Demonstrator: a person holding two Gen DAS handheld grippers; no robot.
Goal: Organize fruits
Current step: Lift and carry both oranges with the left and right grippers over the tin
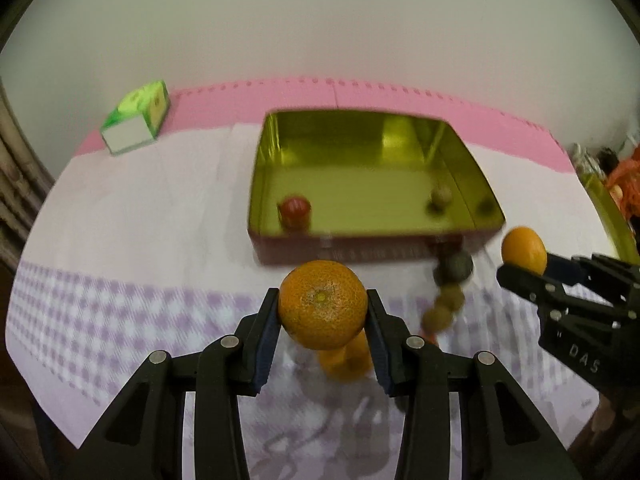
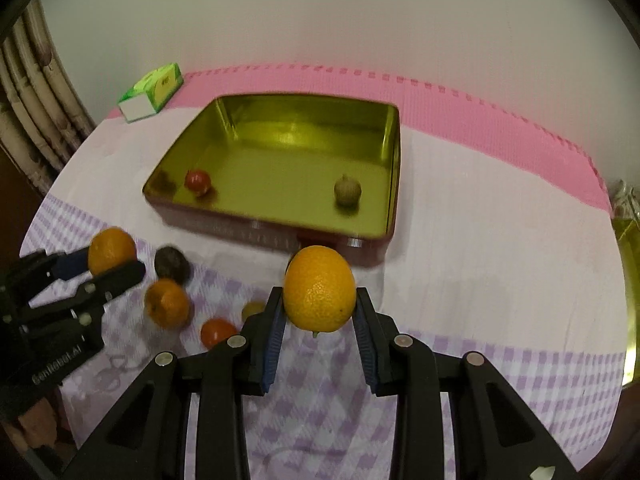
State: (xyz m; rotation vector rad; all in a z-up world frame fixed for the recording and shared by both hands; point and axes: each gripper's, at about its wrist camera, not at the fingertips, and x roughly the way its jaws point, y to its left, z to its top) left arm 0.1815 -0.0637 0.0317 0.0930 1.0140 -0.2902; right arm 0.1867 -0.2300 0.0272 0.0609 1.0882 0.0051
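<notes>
My left gripper (image 1: 322, 314) is shut on an orange mandarin (image 1: 322, 305), held above the checked cloth in front of the gold tin box (image 1: 464, 148). It also shows in the right wrist view (image 2: 116, 264) with its mandarin (image 2: 111, 250). My right gripper (image 2: 320, 300) is shut on a second orange (image 2: 320, 288); it also shows in the left wrist view (image 1: 520, 270) with that orange (image 1: 524, 250). The box (image 2: 394, 152) holds a red fruit (image 2: 198, 181) and a brownish fruit (image 2: 347, 191). Loose fruits lie on the cloth: a mandarin (image 2: 167, 303), a dark fruit (image 2: 172, 264), a red one (image 2: 216, 331).
A green tissue box (image 2: 154, 90) sits at the back left on the pink mat (image 2: 480, 92). A gold lid or tray edge (image 2: 630, 280) is at the far right. A curtain (image 2: 36, 92) hangs at the left. A wall stands behind the table.
</notes>
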